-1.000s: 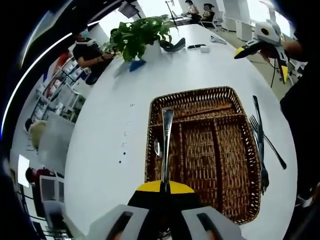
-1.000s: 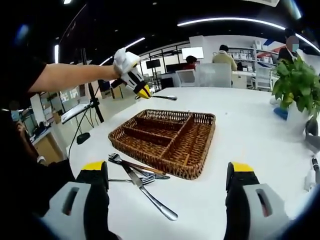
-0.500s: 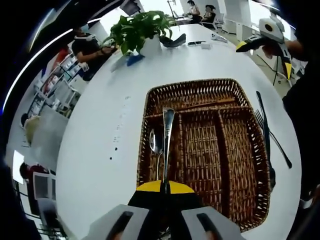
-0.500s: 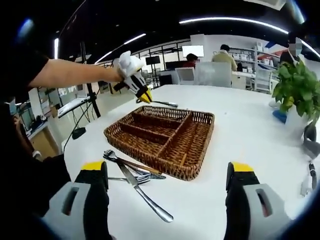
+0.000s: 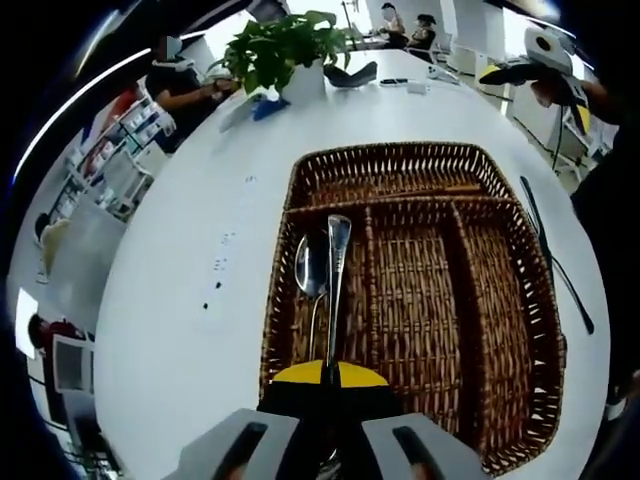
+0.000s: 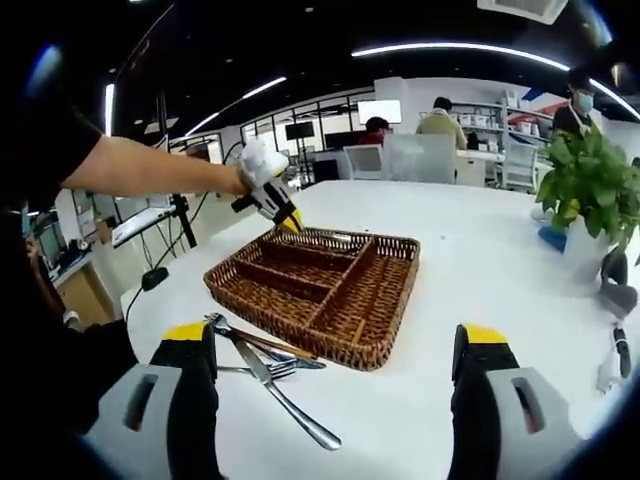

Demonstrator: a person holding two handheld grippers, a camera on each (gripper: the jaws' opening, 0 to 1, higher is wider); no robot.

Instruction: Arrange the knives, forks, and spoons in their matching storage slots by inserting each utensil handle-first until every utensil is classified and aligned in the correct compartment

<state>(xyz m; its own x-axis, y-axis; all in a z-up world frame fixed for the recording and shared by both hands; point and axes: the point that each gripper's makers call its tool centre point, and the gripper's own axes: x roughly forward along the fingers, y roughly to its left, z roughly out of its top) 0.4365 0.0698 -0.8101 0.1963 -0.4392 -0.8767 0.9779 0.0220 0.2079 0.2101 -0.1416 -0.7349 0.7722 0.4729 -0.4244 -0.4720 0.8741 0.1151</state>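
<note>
My left gripper [image 5: 328,374] is shut on a steel utensil [image 5: 336,285] whose handle points forward; its head is hidden between the jaws. The handle hangs over the left slot of the wicker tray [image 5: 400,152], beside a spoon [image 5: 308,272] lying in that slot. In the right gripper view the left gripper [image 6: 268,200] hovers low over the tray's [image 6: 345,352] far left corner. My right gripper [image 6: 335,340] stands wide open with nothing between its fingers, short of the tray. A knife [image 6: 283,402] and forks [image 6: 255,352] lie on the table left of it.
A knife and fork [image 5: 553,262] lie on the white table [image 5: 190,260] right of the tray. A potted plant [image 5: 282,48] and small items stand at the far end. The right gripper [image 5: 535,68] shows at the upper right. People sit at desks behind.
The left gripper has come down and closer to the tray, bringing the utensil's handle over the left slot beside the spoon. The right gripper has barely moved and stays open.
</note>
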